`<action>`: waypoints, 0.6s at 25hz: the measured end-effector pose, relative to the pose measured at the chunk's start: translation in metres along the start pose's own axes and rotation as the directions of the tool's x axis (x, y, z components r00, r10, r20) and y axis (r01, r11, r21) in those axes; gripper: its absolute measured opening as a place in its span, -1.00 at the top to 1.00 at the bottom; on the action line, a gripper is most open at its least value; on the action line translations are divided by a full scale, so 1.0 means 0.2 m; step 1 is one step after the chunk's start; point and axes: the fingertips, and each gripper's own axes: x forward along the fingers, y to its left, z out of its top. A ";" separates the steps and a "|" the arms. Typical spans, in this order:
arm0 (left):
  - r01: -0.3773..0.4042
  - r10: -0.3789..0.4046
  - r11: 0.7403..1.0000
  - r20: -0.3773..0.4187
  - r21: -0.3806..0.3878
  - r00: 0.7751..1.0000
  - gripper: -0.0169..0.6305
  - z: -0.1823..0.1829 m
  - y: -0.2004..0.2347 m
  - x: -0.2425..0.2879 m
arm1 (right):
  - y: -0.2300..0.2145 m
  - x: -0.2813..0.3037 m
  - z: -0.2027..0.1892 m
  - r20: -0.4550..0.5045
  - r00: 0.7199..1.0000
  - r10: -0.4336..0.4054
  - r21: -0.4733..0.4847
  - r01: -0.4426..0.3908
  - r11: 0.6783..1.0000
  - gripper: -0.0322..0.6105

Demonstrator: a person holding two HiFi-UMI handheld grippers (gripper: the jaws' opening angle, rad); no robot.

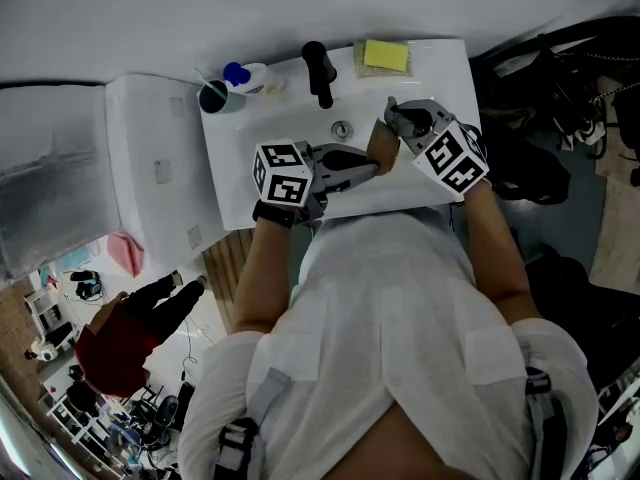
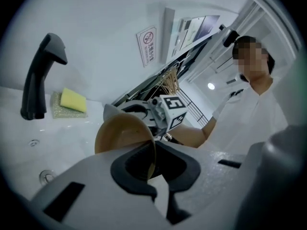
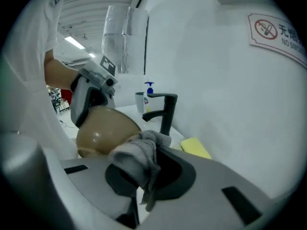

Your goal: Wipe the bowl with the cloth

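A tan bowl [image 3: 103,131] hangs tilted over the white sink [image 1: 230,158], its rim clamped in the left gripper [image 2: 156,186]. The right gripper [image 3: 139,195], jaws closed on a grey cloth [image 3: 136,152], holds it against the bowl's outer wall.

Sponge [image 1: 385,55] right of faucet [image 1: 318,68], bowl [image 1: 380,148] over sink [image 1: 228,173]

1. Bowl [image 3: 103,128]: glossy tan-brown.
2. Cloth [image 3: 139,152]: mottled grey.
3. Sponge [image 1: 385,55]: bright yellow, on a pale green pad.
4. Faucet [image 1: 318,71]: black.
5. Sink [image 1: 230,158]: white.
6. Marker cubes [image 1: 283,173]: black squares on white.
7. Bottle [image 1: 255,76]: white, blue cap.
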 end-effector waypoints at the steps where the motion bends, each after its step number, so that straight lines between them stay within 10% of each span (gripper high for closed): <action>1: -0.019 0.019 1.000 -0.017 0.004 1.000 0.89 -0.02 0.02 0.01 | 0.01 0.00 0.03 0.010 1.000 0.008 -0.011 -0.008 1.000 0.78; 15: -0.122 0.123 0.992 -0.006 0.019 0.992 0.89 0.00 0.16 -0.03 | 0.12 -0.07 0.17 0.062 0.985 0.159 0.045 -0.162 0.986 0.77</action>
